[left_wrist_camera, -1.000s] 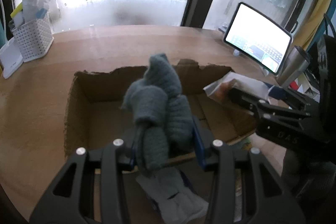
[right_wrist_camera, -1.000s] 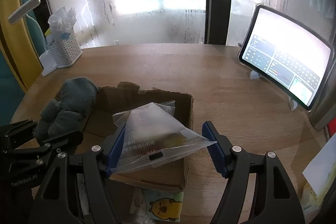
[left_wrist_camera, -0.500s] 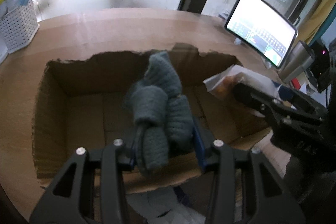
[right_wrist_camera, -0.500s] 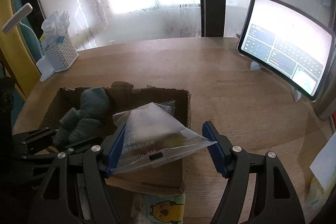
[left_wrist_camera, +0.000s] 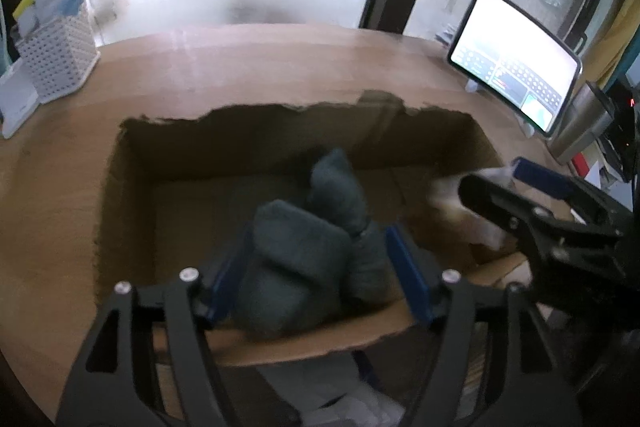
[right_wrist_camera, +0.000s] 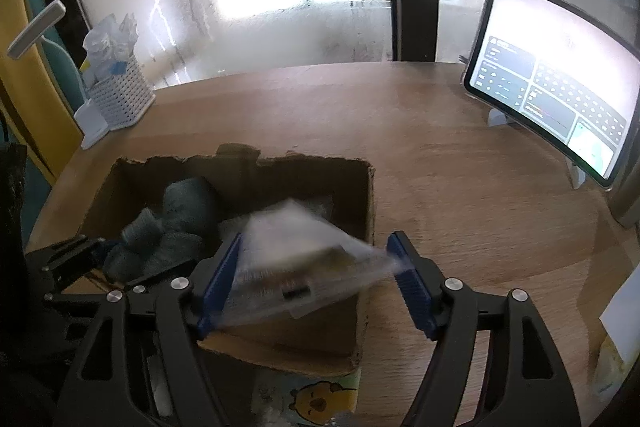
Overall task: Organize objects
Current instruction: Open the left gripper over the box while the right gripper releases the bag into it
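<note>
Over the cardboard box (left_wrist_camera: 120, 211) on the bench (right_wrist_camera: 460, 195), we have both tools opening: the grey sock bundle (left_wrist_camera: 304, 251) drops between the left tool (left_wrist_camera: 316, 279), the clear bag (right_wrist_camera: 304, 259) slips between the right tool (right_wrist_camera: 316, 279), both straight below us.

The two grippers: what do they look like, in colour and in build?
Both the left gripper and the right gripper are alike: black frames with cut-out openings, silver round screws at the joints, and blue ribbed pads on the inside of the fingers. No cable, marking or sleeve shows clearly.
</note>
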`<state>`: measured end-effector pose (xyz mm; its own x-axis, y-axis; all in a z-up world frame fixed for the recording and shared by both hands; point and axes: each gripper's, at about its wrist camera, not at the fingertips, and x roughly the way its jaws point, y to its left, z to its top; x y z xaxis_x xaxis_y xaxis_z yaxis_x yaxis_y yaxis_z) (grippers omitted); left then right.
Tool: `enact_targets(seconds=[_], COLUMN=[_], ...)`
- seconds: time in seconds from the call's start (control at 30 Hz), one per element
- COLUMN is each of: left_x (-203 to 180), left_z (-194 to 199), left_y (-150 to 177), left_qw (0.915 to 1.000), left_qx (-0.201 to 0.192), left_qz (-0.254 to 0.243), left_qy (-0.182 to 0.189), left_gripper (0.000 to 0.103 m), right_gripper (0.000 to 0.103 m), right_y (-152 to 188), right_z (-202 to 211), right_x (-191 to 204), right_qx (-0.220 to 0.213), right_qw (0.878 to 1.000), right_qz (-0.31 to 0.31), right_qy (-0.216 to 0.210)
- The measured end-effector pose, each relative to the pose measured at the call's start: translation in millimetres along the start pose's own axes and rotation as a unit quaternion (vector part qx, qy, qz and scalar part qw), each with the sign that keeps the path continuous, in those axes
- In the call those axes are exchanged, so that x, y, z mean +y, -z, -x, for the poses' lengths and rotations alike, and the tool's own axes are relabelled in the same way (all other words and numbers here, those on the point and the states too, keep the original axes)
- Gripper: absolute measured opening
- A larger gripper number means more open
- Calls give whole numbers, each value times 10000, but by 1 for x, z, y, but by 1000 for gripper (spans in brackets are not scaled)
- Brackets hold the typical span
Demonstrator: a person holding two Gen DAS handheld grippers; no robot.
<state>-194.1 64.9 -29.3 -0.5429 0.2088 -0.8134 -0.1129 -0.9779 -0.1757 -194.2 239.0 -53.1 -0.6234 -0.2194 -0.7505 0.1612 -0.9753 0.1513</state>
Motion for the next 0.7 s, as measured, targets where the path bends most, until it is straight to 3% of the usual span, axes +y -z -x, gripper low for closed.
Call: enact_targets(seconds=[0.43,0.7], left_x=[13,19], left_z=[29,49], left_y=[8,20], left_qw=[9992,9980], left_qx=[-310,-439], left_qz=[144,196], left_qy=[-197,-404], left_gripper=[83,83], right_gripper=[92,92], right_y=[3,8], right_z=[24,42], right_x=[10,6], right_qx=[-349,-496], right_qw=[9990,9980], right_qz=[175,126], right_qy=[232,373])
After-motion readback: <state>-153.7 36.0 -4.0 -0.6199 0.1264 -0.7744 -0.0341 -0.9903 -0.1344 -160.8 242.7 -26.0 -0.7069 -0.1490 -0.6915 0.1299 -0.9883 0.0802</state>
